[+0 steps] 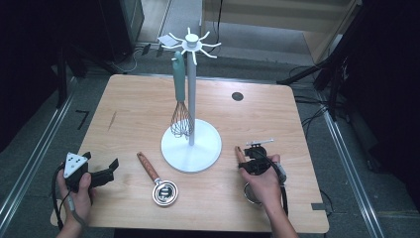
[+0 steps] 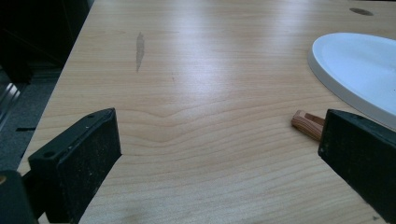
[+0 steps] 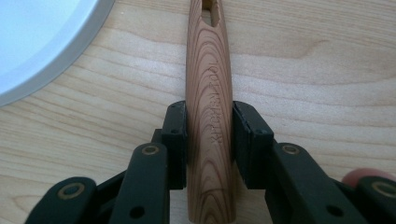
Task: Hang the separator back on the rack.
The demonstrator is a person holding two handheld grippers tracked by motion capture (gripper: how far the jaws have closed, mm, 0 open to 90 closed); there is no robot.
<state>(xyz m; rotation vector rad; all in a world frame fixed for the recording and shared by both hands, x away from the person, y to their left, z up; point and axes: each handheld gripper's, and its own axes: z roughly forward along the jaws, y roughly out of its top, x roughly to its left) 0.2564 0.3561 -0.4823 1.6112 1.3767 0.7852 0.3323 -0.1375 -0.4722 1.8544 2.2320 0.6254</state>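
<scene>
Wooden handle (image 3: 208,107) of a utensil lying on the surface (image 3: 303,84), clamped between the right gripper (image 3: 209,140) pads near the white stand base (image 3: 42,42). Lifting off-centre could tip it; left gripper (image 2: 219,154) stands wide, empty.

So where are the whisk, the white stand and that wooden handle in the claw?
Whisk (image 1: 181,120), high view, wire loops.
White stand (image 1: 190,151), high view, round base.
Wooden handle (image 3: 208,93), right gripper view, mid-shaft ahead of the right claw (image 3: 209,140).
</scene>
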